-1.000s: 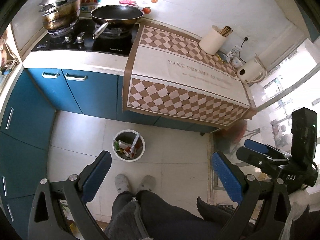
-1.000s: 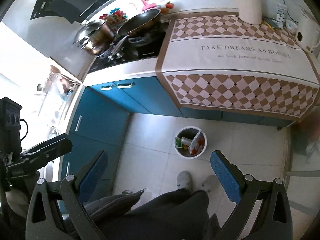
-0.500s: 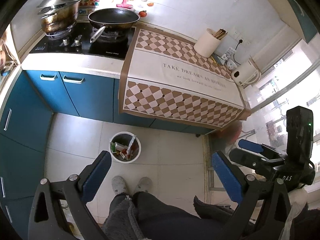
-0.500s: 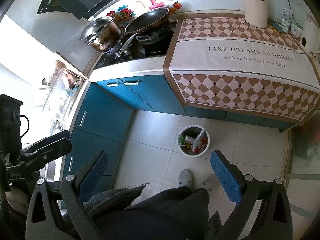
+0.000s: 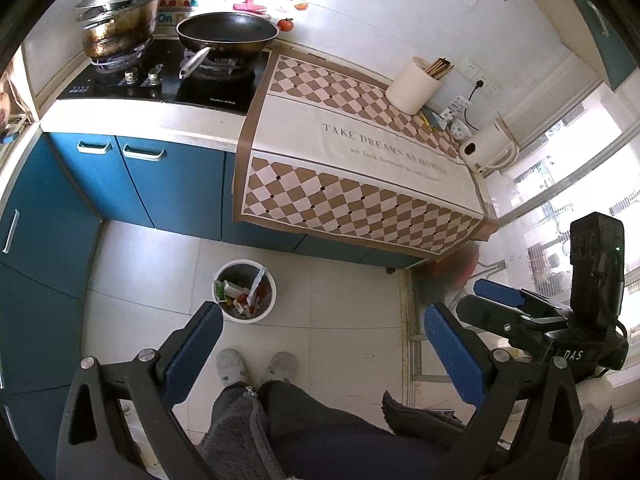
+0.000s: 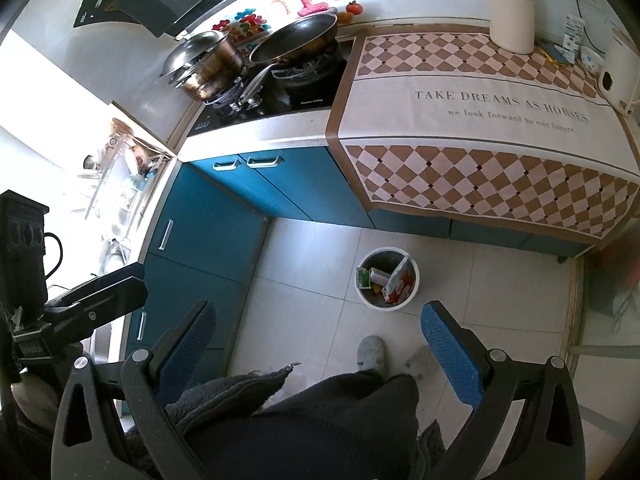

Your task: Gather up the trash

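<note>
the trash bin [image 5: 244, 295] is a small round white pail standing on the pale tiled floor [image 5: 344, 312], just in front of the blue cabinets [image 5: 132, 184] and near the person's grey slippers [image 5: 231, 365]. its inside is grey, and it is partly filled with crumpled packets: a green-and-white carton [image 6: 363, 278] against the left wall, a white-and-red pouch [image 6: 398, 282] leaning upright at the right, and smaller red and yellow scraps between them. what is printed on the packets is too small to read.

the left gripper [image 5: 320, 344] is held above the floor with its blue-padded fingers [image 5: 192, 350] spread wide and nothing between them; the bin sits just beyond the tip of its left finger. the right gripper [image 6: 318, 340] is likewise spread wide and empty, with the bin showing between its fingers, nearer the right one. each gripper appears at the edge of the other's view.

on the table, a checked cloth [image 5: 352, 164] printed "take dreams as horses" hangs over the front edge. a cream utensil holder [image 5: 412, 88] stands on it at the back, a white kettle [image 5: 486, 150] at its far right end. left of the cloth, a frying pan [image 5: 227, 34] and a lidded pot [image 5: 118, 26] sit on the stove.
</note>
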Tool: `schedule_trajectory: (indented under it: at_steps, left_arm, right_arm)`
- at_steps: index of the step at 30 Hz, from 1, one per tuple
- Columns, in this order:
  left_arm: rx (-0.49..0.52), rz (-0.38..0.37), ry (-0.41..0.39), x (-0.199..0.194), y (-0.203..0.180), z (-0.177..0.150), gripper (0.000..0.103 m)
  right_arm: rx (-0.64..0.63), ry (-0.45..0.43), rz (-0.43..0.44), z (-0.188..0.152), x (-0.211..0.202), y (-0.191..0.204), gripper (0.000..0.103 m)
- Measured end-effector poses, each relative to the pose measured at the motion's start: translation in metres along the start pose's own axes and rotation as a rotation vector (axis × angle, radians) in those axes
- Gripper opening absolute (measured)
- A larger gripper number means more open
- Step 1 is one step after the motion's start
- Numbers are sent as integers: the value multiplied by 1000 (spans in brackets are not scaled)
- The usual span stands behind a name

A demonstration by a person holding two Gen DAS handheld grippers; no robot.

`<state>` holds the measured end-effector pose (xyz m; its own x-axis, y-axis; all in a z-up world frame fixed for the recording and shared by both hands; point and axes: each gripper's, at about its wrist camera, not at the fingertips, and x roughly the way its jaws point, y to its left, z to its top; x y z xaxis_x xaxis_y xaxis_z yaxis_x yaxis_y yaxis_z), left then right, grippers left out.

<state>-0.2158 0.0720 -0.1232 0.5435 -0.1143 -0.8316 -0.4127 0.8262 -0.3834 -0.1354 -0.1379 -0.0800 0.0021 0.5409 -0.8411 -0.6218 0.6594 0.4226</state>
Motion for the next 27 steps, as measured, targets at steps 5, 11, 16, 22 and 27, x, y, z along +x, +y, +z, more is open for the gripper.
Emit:
schedule_trajectory:
  at_steps: [5, 11, 16, 22, 27]
  left_arm:
    - [-2, -2, 2, 1, -3, -2, 103]
    - [-1, 1, 7, 3, -7, -5, 103]
    - [-3, 1, 7, 3, -9, -6, 103]
    - [0, 3, 11, 4, -10, -7, 103]
    - [2, 2, 12, 8, -10, -8, 103]
  right_arm:
    - [-1, 1, -1, 0, 0, 0, 103]
    - [-2, 0, 0, -1, 0, -1, 103]
    - [-1, 3, 0, -3, 1, -3, 103]
    - [-3, 4, 1, -4, 0, -4, 103]
    - [-3, 1, 1, -5, 0, -4, 103]
